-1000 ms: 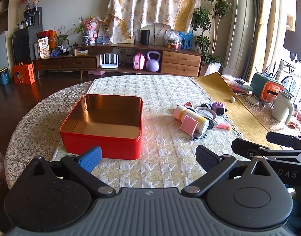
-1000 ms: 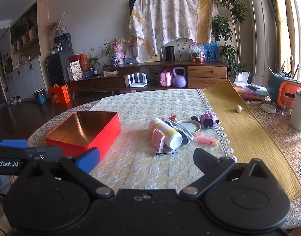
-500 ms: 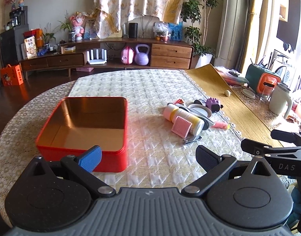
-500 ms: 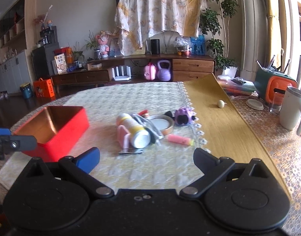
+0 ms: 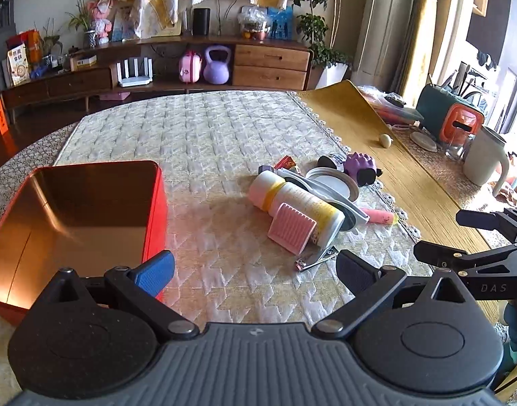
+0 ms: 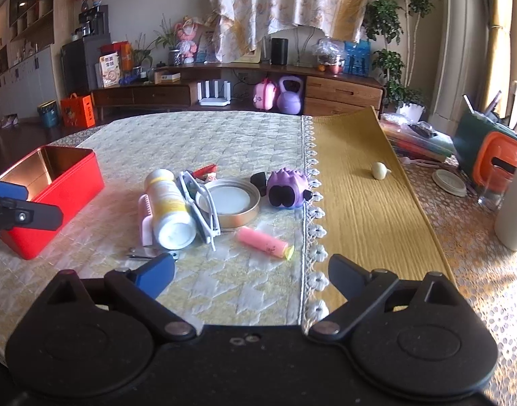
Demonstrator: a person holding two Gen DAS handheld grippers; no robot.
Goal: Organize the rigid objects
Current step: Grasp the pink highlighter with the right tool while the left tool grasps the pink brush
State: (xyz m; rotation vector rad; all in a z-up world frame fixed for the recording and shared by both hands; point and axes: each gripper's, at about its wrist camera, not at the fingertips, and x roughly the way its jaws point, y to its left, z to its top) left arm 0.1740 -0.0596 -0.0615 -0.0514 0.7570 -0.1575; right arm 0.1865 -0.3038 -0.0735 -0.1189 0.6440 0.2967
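Both the left gripper (image 5: 255,267) and right gripper (image 6: 251,267) are hovering with jaws released and empty, seemingly readying a first pick, as the clutter pile (image 6: 190,203) is lying mid-worktop beside the empty red tin (image 5: 89,216).

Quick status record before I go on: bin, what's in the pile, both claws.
bin: red tin, open, nothing visible inside
pile: white bottle on its side, pink comb, nail clipper, round lid, white glasses, purple toy, pink tube
pile place: quilted mat, right of tin
left claw: open, holding nothing
right claw: open, holding nothing
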